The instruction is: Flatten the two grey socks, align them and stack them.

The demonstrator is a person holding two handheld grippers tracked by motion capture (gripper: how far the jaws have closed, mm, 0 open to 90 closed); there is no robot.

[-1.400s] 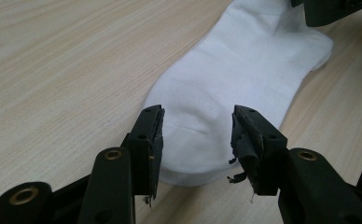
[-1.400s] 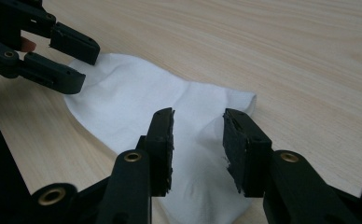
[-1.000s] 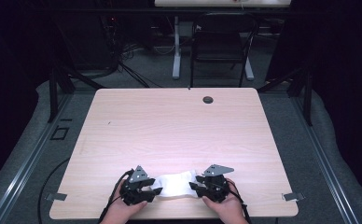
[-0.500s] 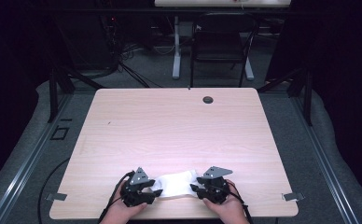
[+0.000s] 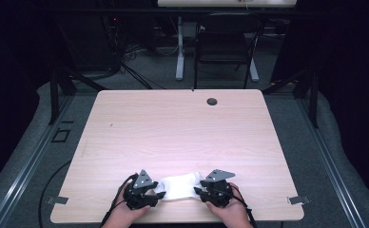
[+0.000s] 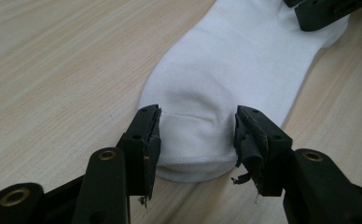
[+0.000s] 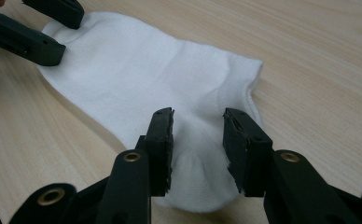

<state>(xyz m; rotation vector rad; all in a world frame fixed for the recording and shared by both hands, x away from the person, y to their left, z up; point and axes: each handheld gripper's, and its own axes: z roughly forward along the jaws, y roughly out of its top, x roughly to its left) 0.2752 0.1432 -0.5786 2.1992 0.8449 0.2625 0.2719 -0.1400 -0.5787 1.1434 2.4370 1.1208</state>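
Between each gripper's parted fingers (image 6: 146,135) lies one end of a soft, limp white sock (image 5: 180,186), best pinched there.

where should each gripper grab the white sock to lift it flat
By its two ends, likely. The sock lies flat and lengthwise between the hands, so the left gripper comes in over the toe end, and the right gripper over the heel and cuff end. Both already straddle fabric with jaws open.
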